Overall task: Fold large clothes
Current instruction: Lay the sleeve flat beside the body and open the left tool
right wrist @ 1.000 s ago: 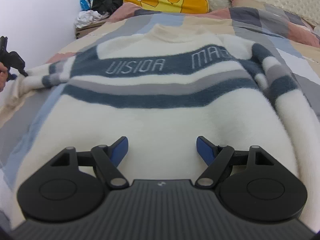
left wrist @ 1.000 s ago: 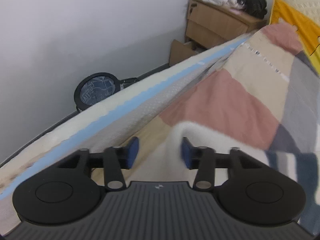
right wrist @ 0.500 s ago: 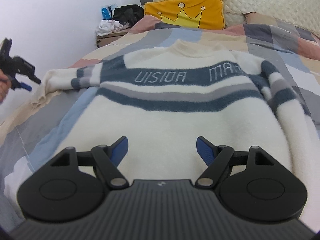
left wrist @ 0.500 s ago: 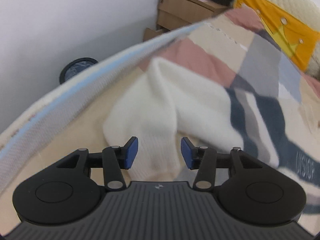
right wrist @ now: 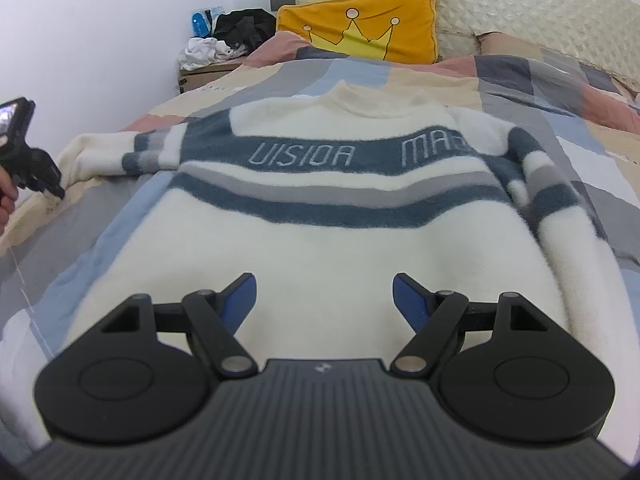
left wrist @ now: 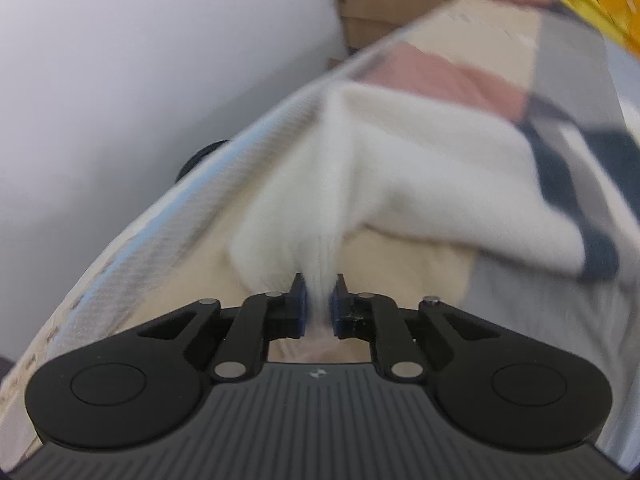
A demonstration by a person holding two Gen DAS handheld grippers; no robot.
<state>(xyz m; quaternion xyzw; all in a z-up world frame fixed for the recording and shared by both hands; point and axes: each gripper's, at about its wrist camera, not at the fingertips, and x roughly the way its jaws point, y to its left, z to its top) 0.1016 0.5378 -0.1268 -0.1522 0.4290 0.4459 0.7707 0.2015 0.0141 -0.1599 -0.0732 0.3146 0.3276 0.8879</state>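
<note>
Nearest in the right wrist view, the right hand-held gripper [right wrist: 324, 296] hangs over the lower body of the sweater [right wrist: 320, 240] with its blue pads spread wide and nothing between them. The sweater, white with dark blue and grey bands and pale lettering across the chest, lies flat and face up on the bed [right wrist: 580, 168], its collar pointing toward the headboard and one sleeve running down along its right side. The other sleeve [right wrist: 120, 152] stretches out toward the bed's left edge, where the left hand-held gripper [right wrist: 56, 190] reaches it, gripped by a person's hand [right wrist: 6, 200] at the frame border. In the left wrist view, which is blurred, the left hand-held gripper [left wrist: 318, 300] is closing its jaws to a narrow gap, and the white cuff of the sleeve [left wrist: 320, 208] is bunched between the pads. Beyond the cuff the sleeve runs up and to the right over the patchwork bedcover [left wrist: 440, 76]. Further back, a yellow pillow with a crown design [right wrist: 360, 32] leans against the quilted headboard [right wrist: 520, 8], and a wooden nightstand [right wrist: 200, 76] beside the bed carries a heap of white and black clothes [right wrist: 228, 40] against the pale wall [right wrist: 100, 20].
</note>
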